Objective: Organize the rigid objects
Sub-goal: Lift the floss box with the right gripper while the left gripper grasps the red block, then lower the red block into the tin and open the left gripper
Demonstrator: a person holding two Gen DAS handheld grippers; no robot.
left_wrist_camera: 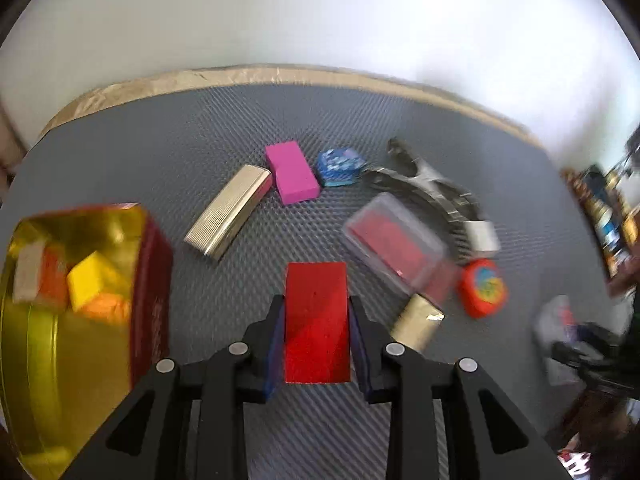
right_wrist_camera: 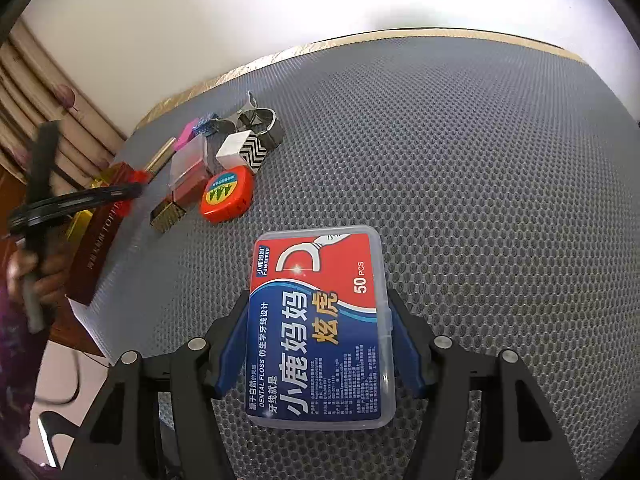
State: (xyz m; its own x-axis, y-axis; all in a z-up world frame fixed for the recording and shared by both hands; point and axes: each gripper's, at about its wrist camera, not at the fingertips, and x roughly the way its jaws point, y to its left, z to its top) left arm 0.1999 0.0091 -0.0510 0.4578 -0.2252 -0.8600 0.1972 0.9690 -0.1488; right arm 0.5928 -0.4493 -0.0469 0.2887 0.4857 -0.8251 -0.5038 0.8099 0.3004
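Note:
My left gripper [left_wrist_camera: 316, 312] is shut on a red block [left_wrist_camera: 316, 320], held above the grey mat [left_wrist_camera: 200, 152] just right of an open red and gold tin [left_wrist_camera: 68, 304] that holds yellow, orange and white blocks. My right gripper [right_wrist_camera: 318, 320] is shut on a clear dental floss box [right_wrist_camera: 320, 328] with a red and blue label, over the mat [right_wrist_camera: 480, 200]. On the mat lie a pink block [left_wrist_camera: 292, 177], a ribbed silver case [left_wrist_camera: 230, 210], a blue hexagonal piece [left_wrist_camera: 339, 167], a clear box with red inside [left_wrist_camera: 394, 238] and a round red tape measure [left_wrist_camera: 483, 288].
A metal clamp [left_wrist_camera: 424, 184] and a small gold box [left_wrist_camera: 416, 322] lie right of centre. In the right wrist view the tin [right_wrist_camera: 100, 240], a zigzag-patterned box [right_wrist_camera: 244, 150] and the tape measure [right_wrist_camera: 226, 194] sit at the left. The mat's far edge borders a white wall.

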